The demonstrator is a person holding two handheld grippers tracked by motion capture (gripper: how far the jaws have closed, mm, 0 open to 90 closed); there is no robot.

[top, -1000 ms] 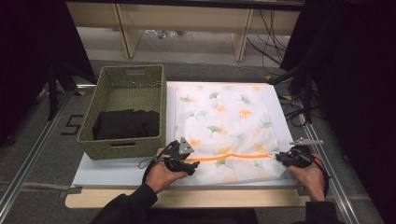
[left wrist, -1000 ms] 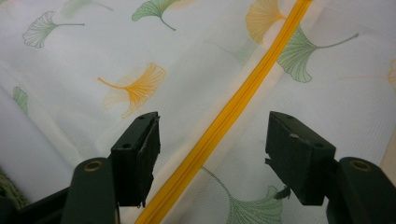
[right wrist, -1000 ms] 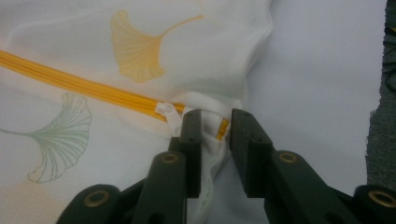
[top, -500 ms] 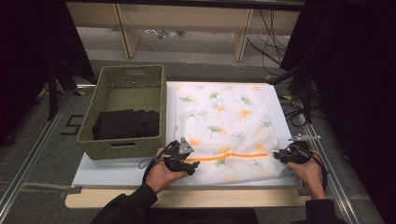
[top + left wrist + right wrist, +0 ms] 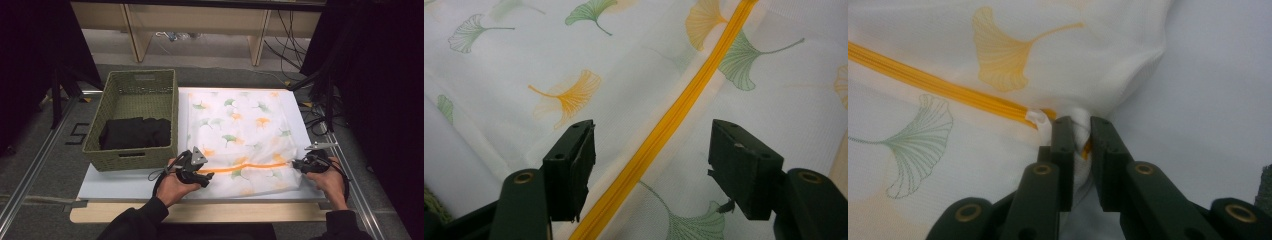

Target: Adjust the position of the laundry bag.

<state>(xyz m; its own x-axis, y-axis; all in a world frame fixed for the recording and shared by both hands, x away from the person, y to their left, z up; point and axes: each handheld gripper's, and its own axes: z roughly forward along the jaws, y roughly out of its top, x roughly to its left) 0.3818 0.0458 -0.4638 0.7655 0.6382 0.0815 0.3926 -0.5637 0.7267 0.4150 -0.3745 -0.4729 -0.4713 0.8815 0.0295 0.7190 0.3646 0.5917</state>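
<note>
Right gripper had moved inward since earlier frames, jaws now clamped on mesh bag at zipper end, lower right; left gripper jaws apart straddling zipper. Unzipping probably next.

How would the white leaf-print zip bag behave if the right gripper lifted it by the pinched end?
Likely floppy: the mesh bag already bunches where the right gripper pinches it. Probably light, since it lies thin and flat on the table. Its yellow zipper may stiffen that line slightly.
</note>
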